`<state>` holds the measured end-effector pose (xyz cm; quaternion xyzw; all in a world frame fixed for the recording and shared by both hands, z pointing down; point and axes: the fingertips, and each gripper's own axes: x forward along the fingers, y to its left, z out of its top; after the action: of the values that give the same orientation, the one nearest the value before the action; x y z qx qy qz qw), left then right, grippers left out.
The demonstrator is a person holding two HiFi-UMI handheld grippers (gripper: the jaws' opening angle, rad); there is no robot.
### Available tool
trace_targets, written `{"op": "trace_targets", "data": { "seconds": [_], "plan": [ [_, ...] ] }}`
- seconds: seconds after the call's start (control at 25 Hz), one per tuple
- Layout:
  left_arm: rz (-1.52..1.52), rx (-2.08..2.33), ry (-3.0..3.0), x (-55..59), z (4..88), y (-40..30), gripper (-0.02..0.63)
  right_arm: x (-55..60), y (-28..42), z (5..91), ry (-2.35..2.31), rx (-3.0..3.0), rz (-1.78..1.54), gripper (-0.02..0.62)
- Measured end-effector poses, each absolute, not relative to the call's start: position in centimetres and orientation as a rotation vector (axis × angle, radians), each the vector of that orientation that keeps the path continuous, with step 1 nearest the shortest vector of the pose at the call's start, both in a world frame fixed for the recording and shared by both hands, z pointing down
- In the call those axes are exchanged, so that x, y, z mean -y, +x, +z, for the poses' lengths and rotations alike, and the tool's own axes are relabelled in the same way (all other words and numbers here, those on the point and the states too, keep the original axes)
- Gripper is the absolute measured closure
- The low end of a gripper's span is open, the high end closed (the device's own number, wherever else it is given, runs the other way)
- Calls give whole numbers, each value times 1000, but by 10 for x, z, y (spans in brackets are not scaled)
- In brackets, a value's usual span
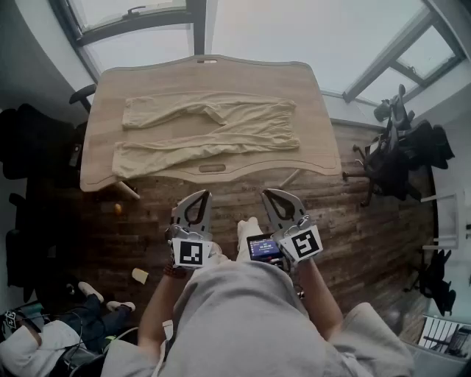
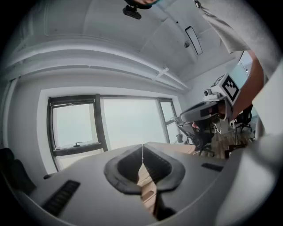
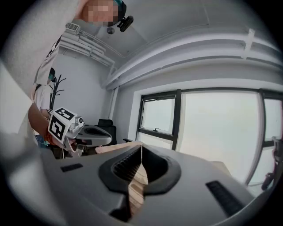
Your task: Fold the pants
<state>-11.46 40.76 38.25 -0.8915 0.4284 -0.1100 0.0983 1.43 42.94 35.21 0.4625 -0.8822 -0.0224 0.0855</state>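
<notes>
Beige pants lie spread flat on the wooden table, waist to the right and both legs reaching left. My left gripper and right gripper hover side by side over the floor, short of the table's near edge and well apart from the pants. Both are shut with nothing between the jaws. In the left gripper view the left gripper's tips meet in a thin line, and the right gripper's tips do the same in its own view. Each gripper view shows only a sliver of tabletop.
Dark office chairs stand at the right of the table, and another chair with dark things sits at the left. A person's legs and white shoes lie on the wood floor at lower left. Large windows run behind the table.
</notes>
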Motion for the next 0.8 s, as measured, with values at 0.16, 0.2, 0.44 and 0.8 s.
{"op": "trace_targets", "data": {
  "seconds": [0.16,0.2,0.44,0.8],
  "plan": [
    [-379,-1236,-2674,-394,399,-121,595,-417,40,365,1391,2558,-52,588],
    [-398,-1235,-2671,-388,402,-123,595,-411,46,368,1395,2552,-44,588],
    [-575,-1228,-2639,-336,431,-137,554,-352,69,397,1320,2549,-4,586],
    [-1031,-1182,-2544,-214,508,-165,495,-230,112,476,998,2490,55,520]
  ]
}}
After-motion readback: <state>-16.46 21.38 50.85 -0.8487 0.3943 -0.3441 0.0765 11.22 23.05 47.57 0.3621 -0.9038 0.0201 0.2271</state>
